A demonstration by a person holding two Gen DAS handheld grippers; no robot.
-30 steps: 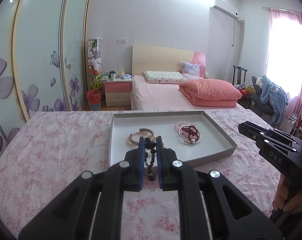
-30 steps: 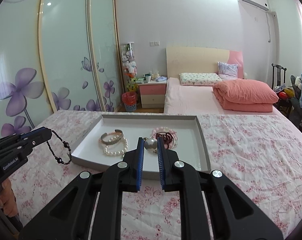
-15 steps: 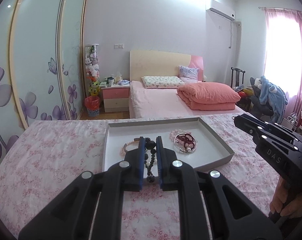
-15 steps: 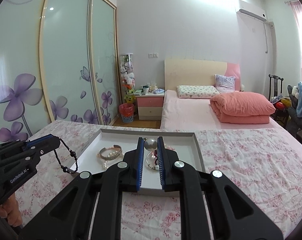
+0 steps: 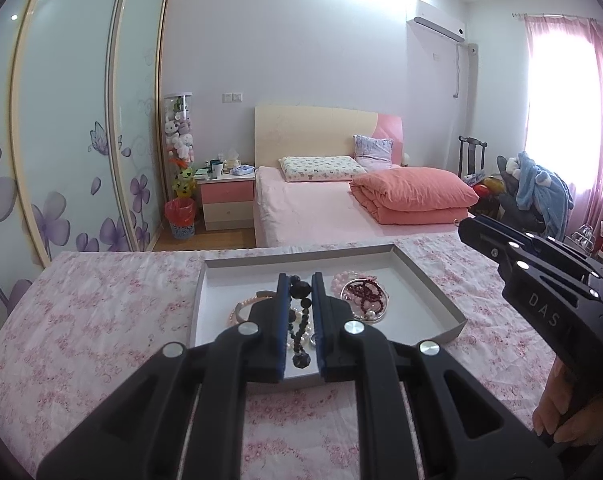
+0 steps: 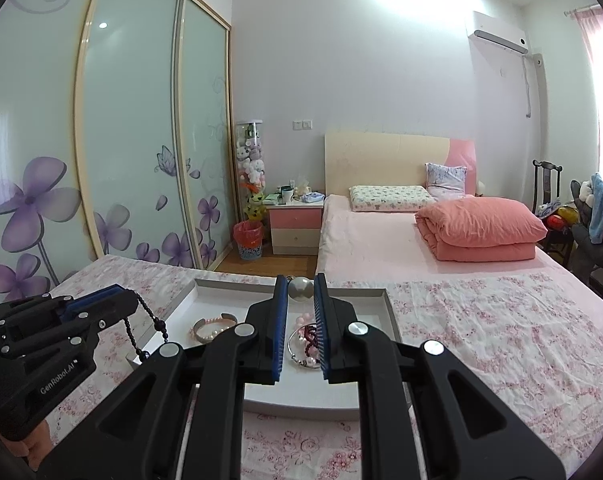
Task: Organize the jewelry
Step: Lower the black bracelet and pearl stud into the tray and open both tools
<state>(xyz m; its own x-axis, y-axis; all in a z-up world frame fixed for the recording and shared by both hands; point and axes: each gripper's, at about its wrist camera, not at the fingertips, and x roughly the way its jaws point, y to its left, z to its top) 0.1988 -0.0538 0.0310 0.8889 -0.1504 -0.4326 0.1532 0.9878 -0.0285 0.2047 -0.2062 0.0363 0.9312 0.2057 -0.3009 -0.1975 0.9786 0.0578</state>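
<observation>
— What does the left gripper hold?
— It clamps a black bead strand that dangles above the grey tray's near edge, on a floral-cloth table.
— And the right gripper?
— Pinching a silver ball over the tray, where a pearl bracelet and dark red beads lie.

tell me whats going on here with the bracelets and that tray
A person holds tongs in each hand over a flowered tablecloth. The left tongs pinch a black bead strand that dangles above the shallow tray. The right tongs grip a silvery round piece. Other bracelets lie in the tray.
</observation>
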